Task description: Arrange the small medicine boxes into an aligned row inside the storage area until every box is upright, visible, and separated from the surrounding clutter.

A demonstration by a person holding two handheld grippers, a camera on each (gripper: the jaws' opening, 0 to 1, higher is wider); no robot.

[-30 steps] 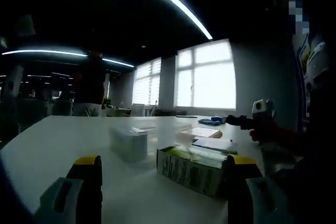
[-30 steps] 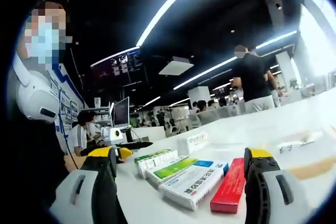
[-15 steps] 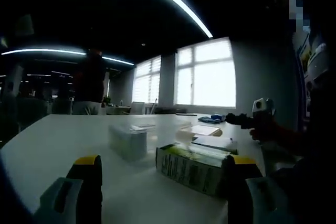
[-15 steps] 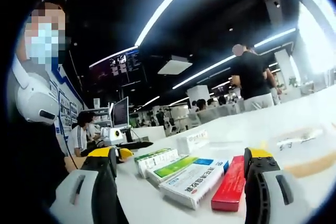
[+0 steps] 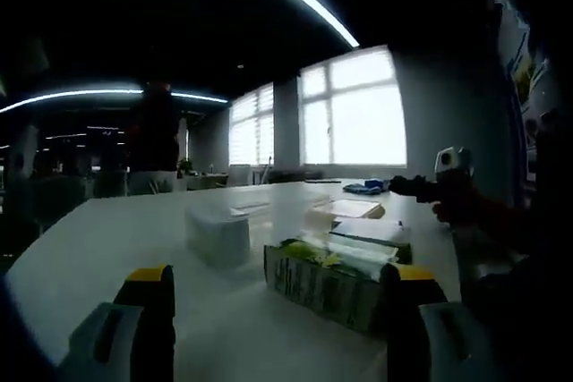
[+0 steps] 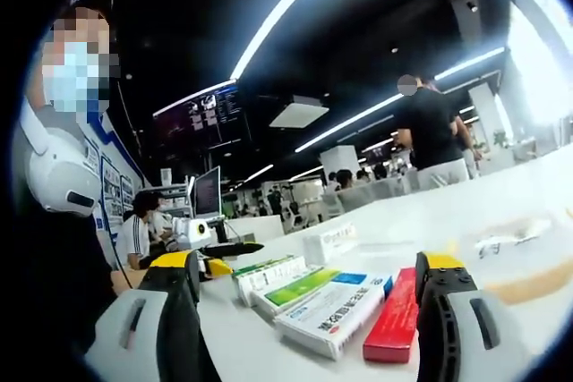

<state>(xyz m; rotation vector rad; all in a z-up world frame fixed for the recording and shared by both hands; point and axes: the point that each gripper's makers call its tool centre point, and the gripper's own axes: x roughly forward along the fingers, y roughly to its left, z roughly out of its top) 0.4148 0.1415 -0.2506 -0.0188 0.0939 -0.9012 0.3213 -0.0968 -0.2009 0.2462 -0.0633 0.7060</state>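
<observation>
The left gripper hovers low over the table with its jaws set wide and nothing between them; just ahead of it, nearer its right jaw, a green-printed medicine box lies on its side, and a little further out and to the left stands a translucent storage container. The right gripper is likewise spread wide and empty, and directly ahead between its jaws lie several more boxes flat on the surface — a red box hard by the right jaw, a white and blue box beside it, then a green and white box toward the left jaw, the three packed close together. Judging from this, the arranging has barely begun: no box is upright, none forms a row, and none appears to sit inside the container, so nearly every step is left to do. The white table is broad and smooth, with flat paper-like items lying further out beyond the boxes. Beyond it the room is a dim open office — long light strips overhead, bright windows ahead of the left gripper, a standing person in a dark shirt and a monitor ahead of the right.
</observation>
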